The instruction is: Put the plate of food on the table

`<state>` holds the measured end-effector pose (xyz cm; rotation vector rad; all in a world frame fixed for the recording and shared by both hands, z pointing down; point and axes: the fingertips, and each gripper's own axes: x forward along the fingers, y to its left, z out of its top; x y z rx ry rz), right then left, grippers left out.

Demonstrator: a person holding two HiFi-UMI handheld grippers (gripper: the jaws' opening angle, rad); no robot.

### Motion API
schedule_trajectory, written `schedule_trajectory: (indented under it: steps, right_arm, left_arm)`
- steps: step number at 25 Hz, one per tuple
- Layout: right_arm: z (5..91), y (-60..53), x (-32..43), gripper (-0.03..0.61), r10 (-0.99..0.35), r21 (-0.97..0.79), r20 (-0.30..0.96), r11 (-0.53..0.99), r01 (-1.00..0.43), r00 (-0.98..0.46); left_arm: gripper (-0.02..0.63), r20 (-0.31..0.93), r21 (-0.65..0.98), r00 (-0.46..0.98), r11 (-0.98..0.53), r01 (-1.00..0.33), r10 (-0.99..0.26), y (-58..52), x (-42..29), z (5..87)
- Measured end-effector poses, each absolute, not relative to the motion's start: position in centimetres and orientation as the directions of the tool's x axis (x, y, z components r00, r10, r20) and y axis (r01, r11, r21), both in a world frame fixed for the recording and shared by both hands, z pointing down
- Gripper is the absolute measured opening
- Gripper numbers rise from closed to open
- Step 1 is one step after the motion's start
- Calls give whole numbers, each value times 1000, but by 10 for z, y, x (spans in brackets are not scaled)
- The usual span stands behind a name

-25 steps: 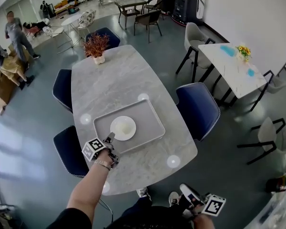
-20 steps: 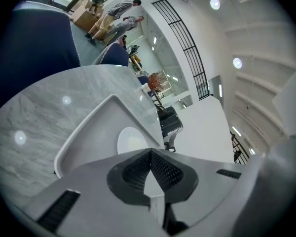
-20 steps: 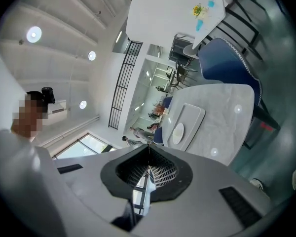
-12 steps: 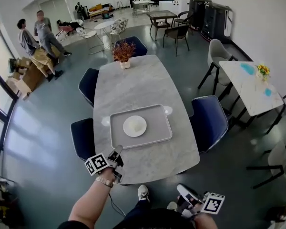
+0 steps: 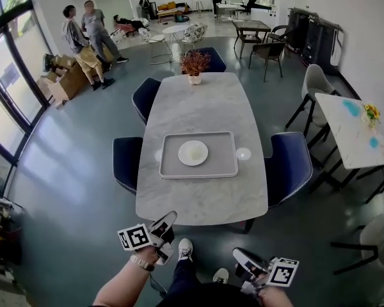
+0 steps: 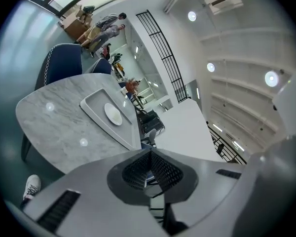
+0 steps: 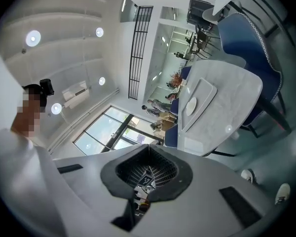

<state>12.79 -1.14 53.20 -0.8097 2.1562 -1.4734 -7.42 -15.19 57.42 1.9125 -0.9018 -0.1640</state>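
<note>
The plate is small, round and white, and it lies flat near the middle of the table, a bit closer to the table's near end. It sits in the middle of a flat grey tray that rests on the table top. The table is long, with a pale grey stone-look top and rounded corners.

Glossy grey floor, blue chairs, tall windows at left, white walls.
</note>
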Motion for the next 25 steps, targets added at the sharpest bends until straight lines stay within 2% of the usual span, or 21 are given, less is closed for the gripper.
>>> schedule_trajectory:
  steps: [6, 12, 17, 25]
  right_arm:
    - [537, 12, 118, 11, -599, -936, -5, 284, -207, -801]
    - [532, 21, 96, 12, -543, -932, -19, 313, -181, -840]
    - [531, 27, 72, 12, -542, -931, -12, 313, -188, -840]
    - [524, 44, 20, 11, -549, -929, -16, 317, -191, -836]
  left_arm:
    - [6, 261, 805, 766, -306, -508, -588, -62, -58, 569]
    - [6, 194, 816, 830, -384, -433, -523, -4, -50, 551]
    - [6, 199, 804, 858, -420, -420, -474, 24, -54, 546]
    - [6, 142, 833, 914, -452, -318, -381, 49, -77, 534]
